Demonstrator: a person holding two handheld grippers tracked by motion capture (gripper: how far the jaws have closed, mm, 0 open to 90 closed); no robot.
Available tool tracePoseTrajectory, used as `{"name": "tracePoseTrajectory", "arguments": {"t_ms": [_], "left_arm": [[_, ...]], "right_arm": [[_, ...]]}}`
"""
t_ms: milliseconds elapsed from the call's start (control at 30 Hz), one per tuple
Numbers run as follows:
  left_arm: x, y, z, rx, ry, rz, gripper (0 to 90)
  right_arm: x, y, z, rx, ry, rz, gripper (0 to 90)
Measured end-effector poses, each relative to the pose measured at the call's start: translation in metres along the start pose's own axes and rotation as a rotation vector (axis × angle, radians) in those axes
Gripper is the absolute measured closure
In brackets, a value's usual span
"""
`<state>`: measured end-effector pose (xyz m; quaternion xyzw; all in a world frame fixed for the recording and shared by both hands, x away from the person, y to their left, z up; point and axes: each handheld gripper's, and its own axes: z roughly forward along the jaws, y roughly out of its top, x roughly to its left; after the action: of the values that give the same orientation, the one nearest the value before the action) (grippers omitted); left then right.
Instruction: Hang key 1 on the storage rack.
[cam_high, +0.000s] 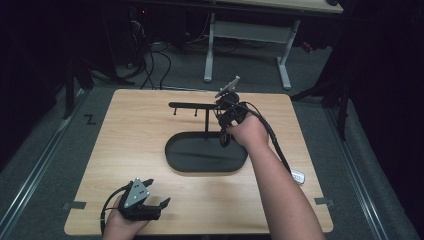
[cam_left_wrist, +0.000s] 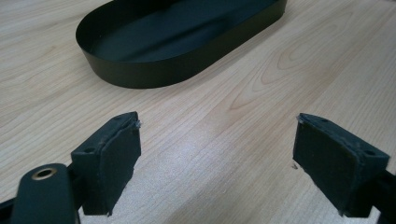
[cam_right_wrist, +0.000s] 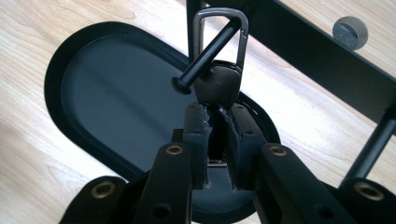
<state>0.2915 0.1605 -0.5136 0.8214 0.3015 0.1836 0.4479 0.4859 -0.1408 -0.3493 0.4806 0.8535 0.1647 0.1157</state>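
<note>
Right hand-held gripper pinches keyring over peg

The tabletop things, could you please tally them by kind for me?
Black stand with oval tray: 1
Metal carabiner keyring: 1
Small white item at the table's right edge: 1
Handheld grippers, left gripper and right gripper: 2
Total: 5

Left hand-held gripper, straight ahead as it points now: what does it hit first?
Likely the near wall of the black oval tray; just bare table lies between it and the open left hand-held gripper.
</note>
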Motion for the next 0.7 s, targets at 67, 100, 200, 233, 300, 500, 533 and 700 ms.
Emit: {"name": "tracePoseTrajectory", "arguments": {"t_ms": [67,100,200,233,300,500,533,700], "left_arm": [[0.0,0.0,0.0,0.001,-0.001,0.0,15.7],[0.0,0.0,0.0,0.001,-0.001,0.0,15.7],[0.0,0.0,0.0,0.001,0.0,0.0,15.7],[0.0,0.0,0.0,0.0,0.001,0.0,15.7],[0.001,0.0,-0.001,0.002,0.0,0.0,15.7],[0.0,0.0,0.001,0.006,-0.005,0.001,15.7],[0.0,0.0,0.001,0.007,-0.006,0.002,15.7],[0.0,0.0,0.002,0.003,-0.001,0.005,15.7]], "right_arm": [[0.0,0.001,0.001,0.001,-0.006,-0.004,80.2],[-0.001,0.001,0.002,-0.001,-0.006,-0.007,80.0],[0.0,0.001,0.004,0.004,-0.013,-0.009,79.3],[0.0,0.001,0.005,0.004,-0.019,-0.021,78.1],[0.001,0.0,0.006,-0.004,-0.004,-0.012,76.6],[0.002,-0.009,-0.001,-0.013,0.001,-0.017,71.5],[0.002,-0.012,-0.003,-0.016,0.002,-0.018,70.3],[0.002,-0.029,-0.012,-0.032,0.012,-0.009,64.8]]}}
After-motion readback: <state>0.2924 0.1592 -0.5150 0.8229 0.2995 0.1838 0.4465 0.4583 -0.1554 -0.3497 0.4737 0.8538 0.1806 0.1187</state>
